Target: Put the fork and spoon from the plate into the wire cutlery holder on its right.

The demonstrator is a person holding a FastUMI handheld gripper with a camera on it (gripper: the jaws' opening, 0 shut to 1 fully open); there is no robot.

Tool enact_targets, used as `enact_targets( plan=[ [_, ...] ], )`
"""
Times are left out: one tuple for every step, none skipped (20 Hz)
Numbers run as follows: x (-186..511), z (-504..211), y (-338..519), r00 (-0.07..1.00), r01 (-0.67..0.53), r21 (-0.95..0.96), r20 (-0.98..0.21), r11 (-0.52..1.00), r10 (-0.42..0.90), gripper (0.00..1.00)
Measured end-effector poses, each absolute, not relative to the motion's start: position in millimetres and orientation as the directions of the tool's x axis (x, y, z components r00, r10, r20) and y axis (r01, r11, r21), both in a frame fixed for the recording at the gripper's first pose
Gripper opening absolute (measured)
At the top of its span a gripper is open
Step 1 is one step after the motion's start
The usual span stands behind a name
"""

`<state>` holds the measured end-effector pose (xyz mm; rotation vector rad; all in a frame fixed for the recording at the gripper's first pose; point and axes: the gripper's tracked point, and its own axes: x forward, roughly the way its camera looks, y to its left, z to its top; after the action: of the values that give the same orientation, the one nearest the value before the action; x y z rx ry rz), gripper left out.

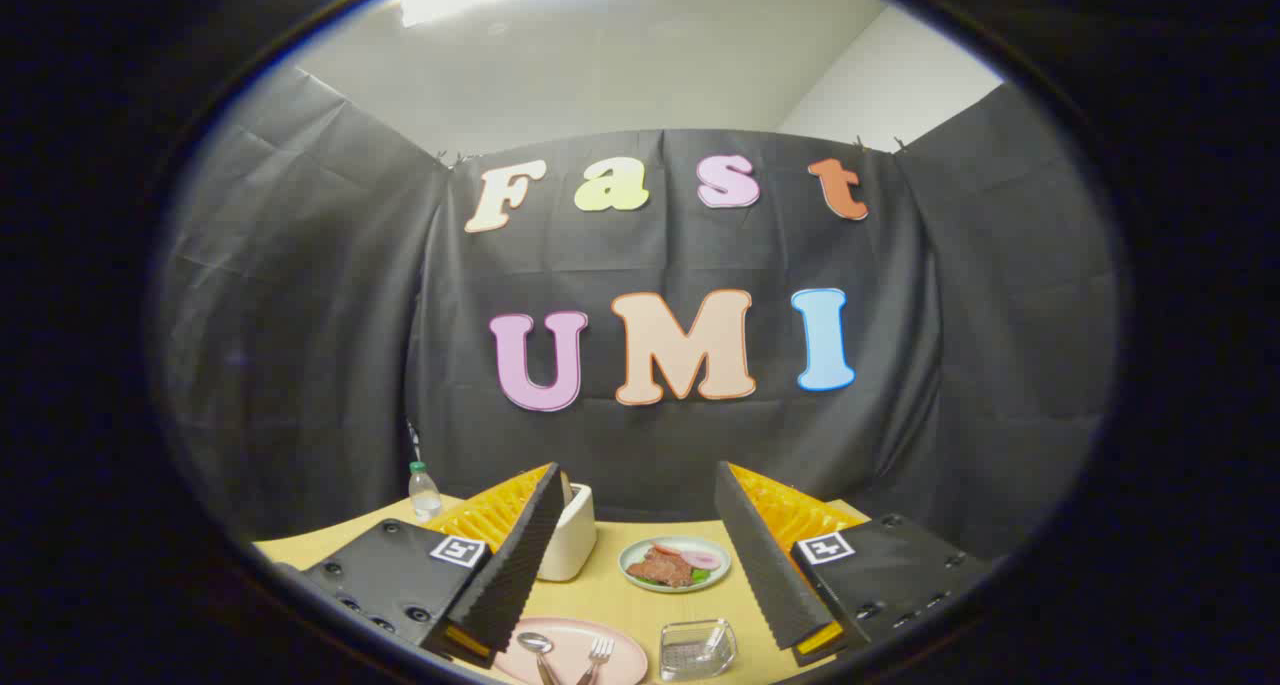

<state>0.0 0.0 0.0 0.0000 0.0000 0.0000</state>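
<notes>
A pink plate (625, 653) lies on the wooden table low between my fingers, holding a spoon (536, 646) on its left and a fork (598, 651) beside it. Just to the plate's right stands the wire cutlery holder (697, 649), nothing visible inside it. My gripper (640, 550) hovers above and in front of them, its two fingers (510, 565) spread wide with nothing between them.
A pale green plate of food (674, 563) sits farther back between the fingers. A white container (570, 543) stands behind the left finger, and a small clear bottle (424, 491) is at the table's far left. Black cloth walls close the booth behind.
</notes>
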Motion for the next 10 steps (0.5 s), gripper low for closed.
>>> enact_targets(
  plan=[
    [0.5,-1.1,2.4,1.000,-0.007,-0.003,-0.003,1.000,0.007,0.97],
    [0.6,-1.9,4.4,1.000,-0.014,-0.004,-0.006,1.000,0.014,0.97],
    [0.5,-5.2,5.8,1.000,-0.019,-0.006,-0.010,1.000,0.019,0.97],
    [0.8,-6.2,7.3,1.000,-0.024,-0.007,-0.013,1.000,0.024,0.97],
    [-1.2,-6.8,8.3,1.000,-0.028,-0.007,-0.013,1.000,0.028,0.97],
    [-0.8,-6.0,9.1,1.000,-0.030,-0.005,-0.009,1.000,0.030,0.97],
    [-1.6,-5.7,9.2,0.999,-0.031,-0.003,-0.008,1.000,0.031,0.97],
    [-1.4,-5.4,9.6,0.999,-0.032,-0.001,-0.007,0.999,0.032,0.97],
    [-1.9,-6.4,10.7,0.999,-0.035,0.000,-0.006,0.999,0.035,0.97],
    [-2.5,-5.9,11.1,0.999,-0.036,-0.001,-0.008,0.999,0.036,0.97]
  ],
)
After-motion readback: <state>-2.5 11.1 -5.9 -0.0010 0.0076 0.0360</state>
